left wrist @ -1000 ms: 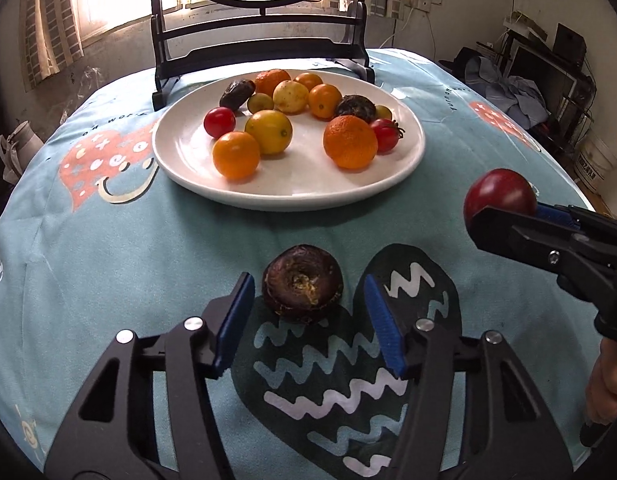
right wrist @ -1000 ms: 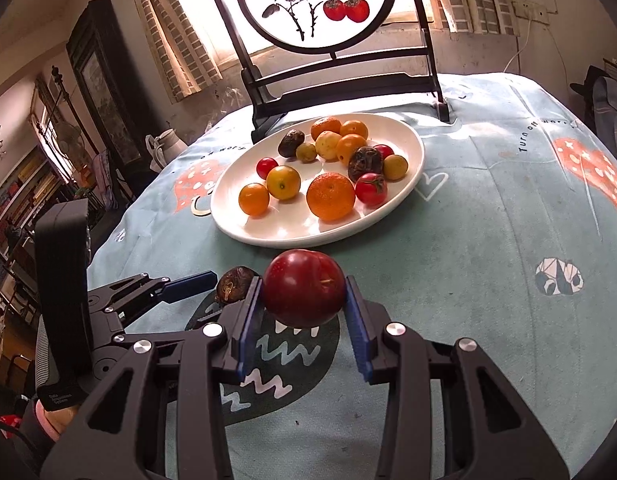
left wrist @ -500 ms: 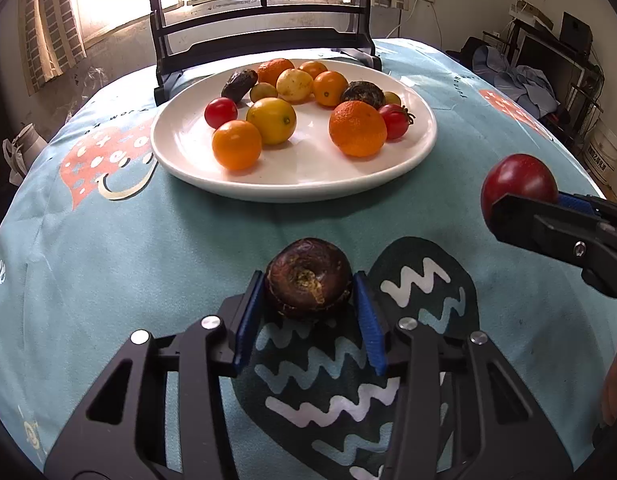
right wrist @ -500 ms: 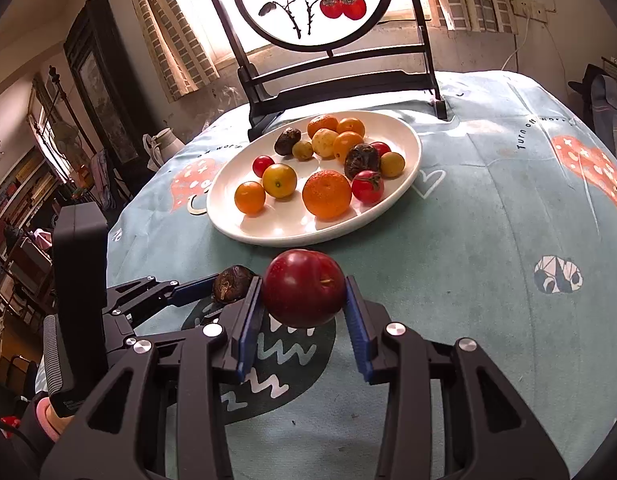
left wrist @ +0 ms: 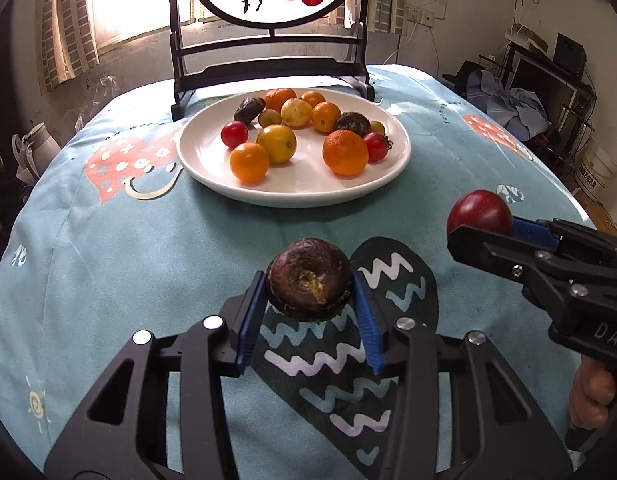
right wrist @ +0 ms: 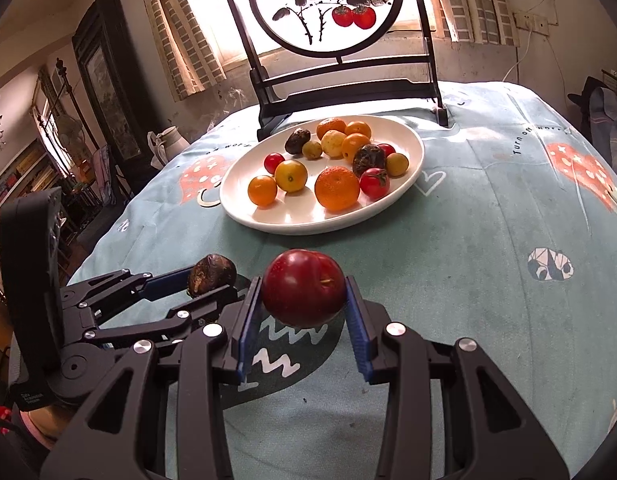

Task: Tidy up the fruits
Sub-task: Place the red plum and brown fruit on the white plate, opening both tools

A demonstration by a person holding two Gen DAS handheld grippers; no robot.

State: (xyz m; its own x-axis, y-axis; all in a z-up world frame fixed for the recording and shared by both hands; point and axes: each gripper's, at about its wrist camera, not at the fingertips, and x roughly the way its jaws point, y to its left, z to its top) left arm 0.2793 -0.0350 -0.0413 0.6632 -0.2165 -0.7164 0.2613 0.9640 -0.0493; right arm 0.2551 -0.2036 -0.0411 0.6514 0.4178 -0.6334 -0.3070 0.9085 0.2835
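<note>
My left gripper is shut on a dark brown wrinkled fruit, held a little above the blue tablecloth. The same brown fruit shows at the left of the right wrist view, in the left gripper. My right gripper is shut on a red plum; that red plum and the right gripper sit at the right in the left wrist view. Ahead lies a white plate, also seen as the white plate, with several oranges, yellow fruits, tomatoes and dark fruits.
A black wooden stand with a round painted screen rises just behind the plate. A white jug stands off the table's far left edge. Furniture and clutter fill the room at right. A hand grips the right gripper's handle.
The left gripper's jaws closed on the brown fruit and lifted it off the cloth. The right gripper kept still with the red plum in it.
</note>
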